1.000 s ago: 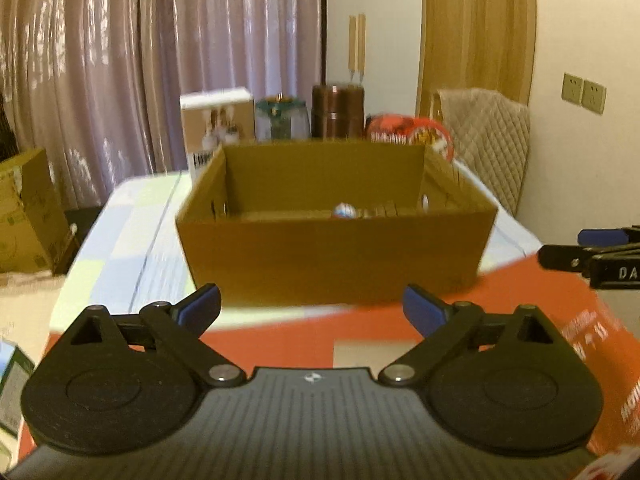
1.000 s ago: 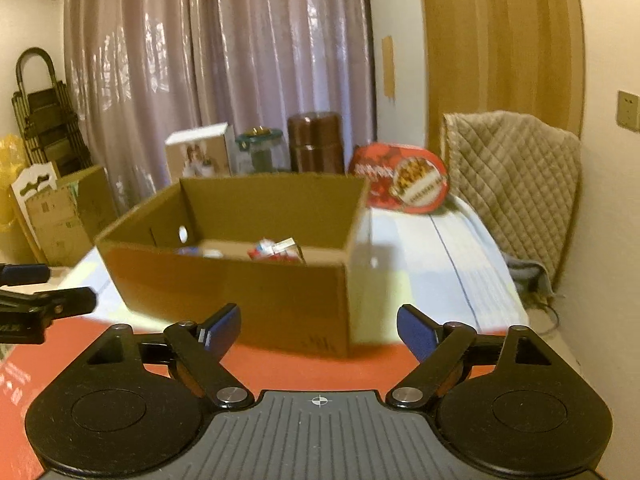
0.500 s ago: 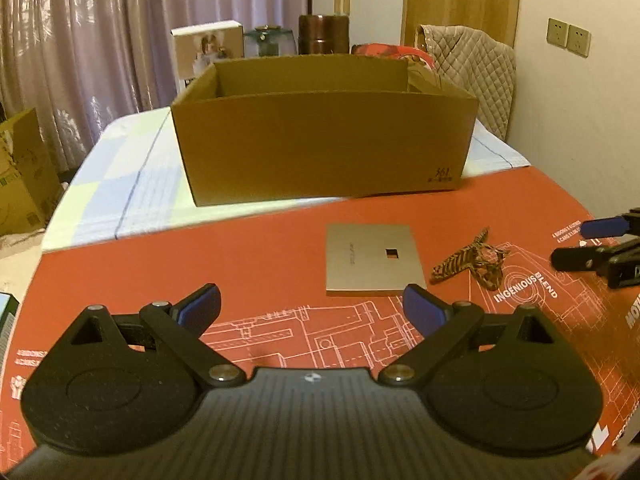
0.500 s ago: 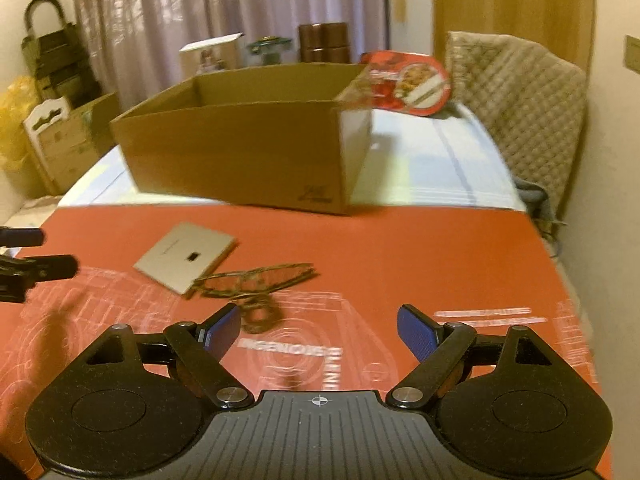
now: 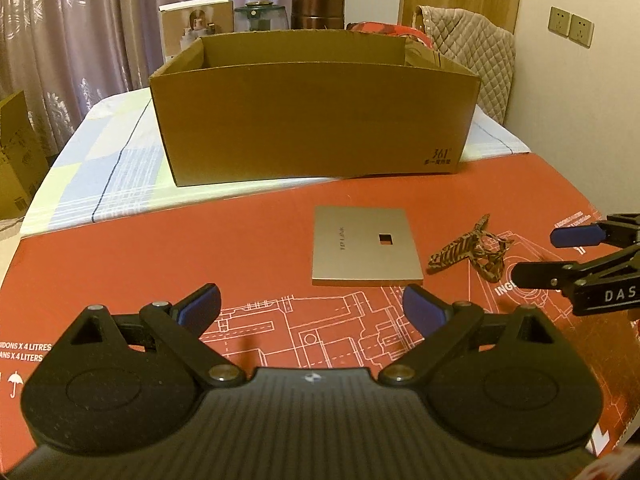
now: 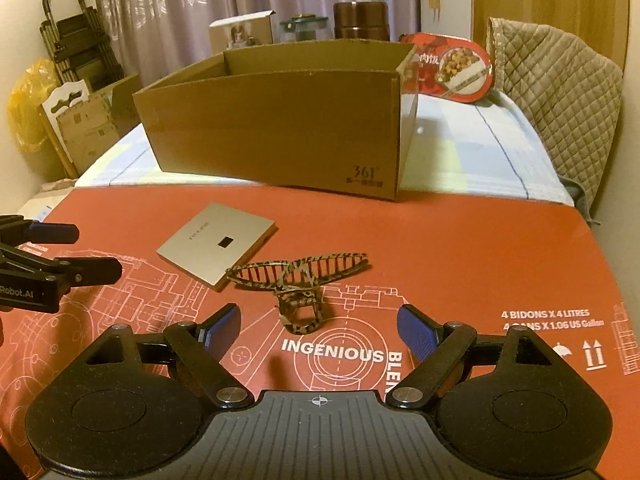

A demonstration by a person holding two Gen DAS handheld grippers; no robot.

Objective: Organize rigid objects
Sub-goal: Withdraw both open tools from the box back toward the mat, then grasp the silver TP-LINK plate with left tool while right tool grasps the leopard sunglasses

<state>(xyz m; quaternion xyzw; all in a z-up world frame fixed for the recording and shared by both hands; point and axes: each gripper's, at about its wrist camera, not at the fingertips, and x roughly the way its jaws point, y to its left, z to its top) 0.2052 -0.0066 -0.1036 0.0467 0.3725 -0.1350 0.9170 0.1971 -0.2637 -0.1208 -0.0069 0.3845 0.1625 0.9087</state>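
A flat gold square plate (image 5: 366, 246) with a small black hole lies on the red mat (image 5: 160, 264); it also shows in the right wrist view (image 6: 218, 242). A leopard-print hair claw clip (image 5: 470, 252) lies to its right, and shows in the right wrist view (image 6: 298, 280). An open cardboard box (image 5: 312, 116) stands behind them, also in the right wrist view (image 6: 280, 124). My left gripper (image 5: 312, 308) is open and empty, just short of the plate. My right gripper (image 6: 318, 330) is open and empty, right before the clip.
The red mat (image 6: 480, 248) covers the near table; a checked cloth (image 5: 108, 172) covers the far part. Behind the box stand a white carton (image 5: 198, 24), a glass jar (image 5: 260, 16), a brown canister (image 5: 318, 10) and a red food pack (image 6: 450, 66). A quilted chair (image 6: 560, 92) is at right.
Both grippers have dropped and pulled back from the box's top to just above the red mat. The plate and clip have come into view. Both stay open.
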